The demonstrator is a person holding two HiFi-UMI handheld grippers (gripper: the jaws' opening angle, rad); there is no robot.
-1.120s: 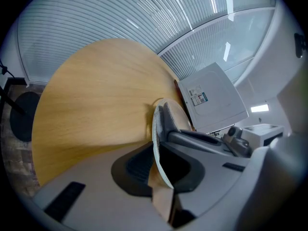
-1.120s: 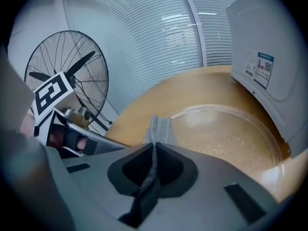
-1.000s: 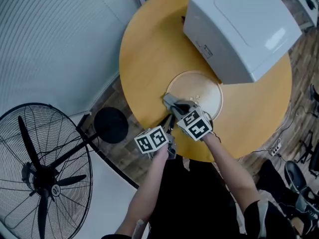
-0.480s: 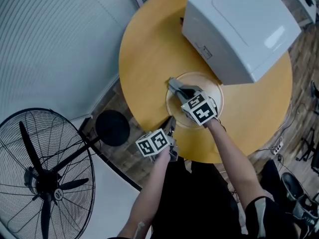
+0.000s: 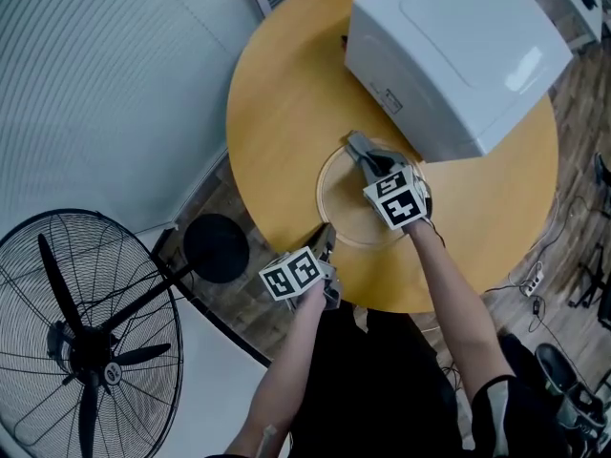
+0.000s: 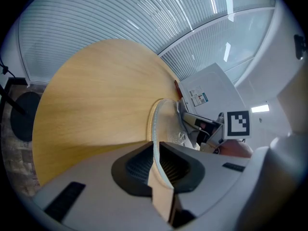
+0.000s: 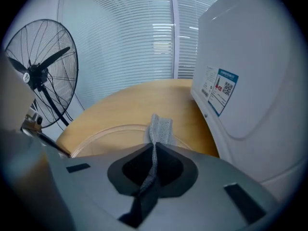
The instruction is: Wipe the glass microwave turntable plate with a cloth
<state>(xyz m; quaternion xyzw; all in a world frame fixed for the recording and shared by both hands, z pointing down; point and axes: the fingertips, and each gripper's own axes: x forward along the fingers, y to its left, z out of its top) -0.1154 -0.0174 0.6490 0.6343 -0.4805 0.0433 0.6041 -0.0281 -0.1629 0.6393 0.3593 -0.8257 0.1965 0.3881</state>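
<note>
The glass turntable plate [image 5: 340,204] lies flat on the round wooden table [image 5: 286,93], just in front of the microwave. My left gripper [image 5: 326,236] is shut on the plate's near-left rim; in the left gripper view the rim [image 6: 155,129] runs straight between the jaws of this gripper [image 6: 157,150]. My right gripper [image 5: 375,166] is over the plate's far side and is shut on a grey cloth [image 5: 362,146]. In the right gripper view the cloth [image 7: 160,127] sticks out of that gripper [image 7: 154,154] and lies on the plate [image 7: 103,134].
A white microwave [image 5: 458,46] fills the table's far right, close to the cloth, and shows at the right of the right gripper view [image 7: 250,71]. A black standing fan [image 5: 81,342] and its round base [image 5: 217,246] are on the floor left of the table.
My right gripper has dragged the cloth across the plate, from its near-left edge to its far side by the microwave. The left gripper has stayed on the rim.
</note>
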